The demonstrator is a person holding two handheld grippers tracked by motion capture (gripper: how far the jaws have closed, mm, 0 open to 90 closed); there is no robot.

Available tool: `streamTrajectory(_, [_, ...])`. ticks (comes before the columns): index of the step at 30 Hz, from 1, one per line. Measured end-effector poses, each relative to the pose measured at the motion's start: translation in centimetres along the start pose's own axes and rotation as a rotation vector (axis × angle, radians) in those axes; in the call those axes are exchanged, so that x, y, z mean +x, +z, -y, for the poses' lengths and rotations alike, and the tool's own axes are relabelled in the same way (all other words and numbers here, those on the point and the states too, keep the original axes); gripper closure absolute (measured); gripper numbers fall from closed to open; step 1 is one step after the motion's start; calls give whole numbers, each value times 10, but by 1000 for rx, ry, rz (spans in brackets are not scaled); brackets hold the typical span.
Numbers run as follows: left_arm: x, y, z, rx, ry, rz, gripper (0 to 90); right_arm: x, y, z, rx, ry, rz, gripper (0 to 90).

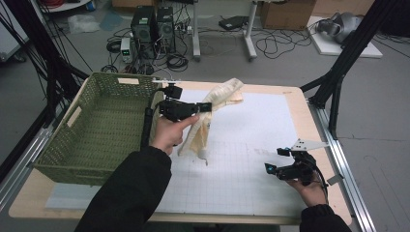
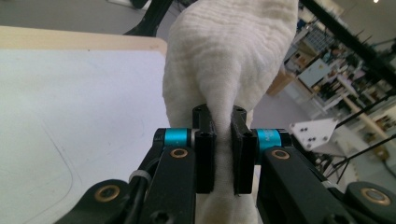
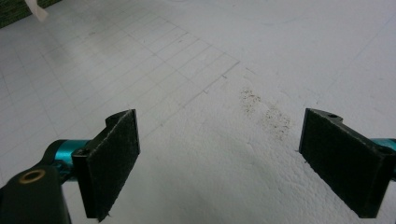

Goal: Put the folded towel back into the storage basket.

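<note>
Beside the green wicker basket (image 1: 96, 121), the left gripper (image 1: 205, 107) pinches a cream towel (image 1: 212, 108), lifted above the white mat (image 1: 251, 145). Near the table's right edge, the right gripper (image 1: 275, 162) rests spread wide, empty.

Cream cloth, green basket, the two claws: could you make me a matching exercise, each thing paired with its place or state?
Things:
1. cream cloth
2. green basket
3. left claw
4. right claw

States:
A. jaws wide apart above the white mat, nothing between them
B. stands at the table's left side, nothing visible in it
C. hangs pinched, one end resting on the table's far edge
D. shut on fabric

Pairs: 1-C, 2-B, 3-D, 4-A
</note>
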State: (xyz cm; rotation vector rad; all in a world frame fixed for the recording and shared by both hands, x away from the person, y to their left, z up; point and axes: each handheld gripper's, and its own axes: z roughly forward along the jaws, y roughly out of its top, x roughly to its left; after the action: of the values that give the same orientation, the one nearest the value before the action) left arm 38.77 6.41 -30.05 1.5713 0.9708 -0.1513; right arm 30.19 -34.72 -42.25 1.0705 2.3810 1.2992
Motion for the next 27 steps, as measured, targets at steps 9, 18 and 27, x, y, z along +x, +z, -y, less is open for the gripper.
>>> streamTrajectory(9, [8, -26, -22, -55, -57, 4, 826, 0, 1, 0, 7, 0, 0, 115])
streamTrajectory(18, [18, -55, -35, -97, -75, -28, 826, -1, 2, 0, 7, -3, -3, 114])
streamTrajectory(27, [30, -75, -37, -110, -82, -72, 825, -1, 5, 0, 18, -11, -1, 115])
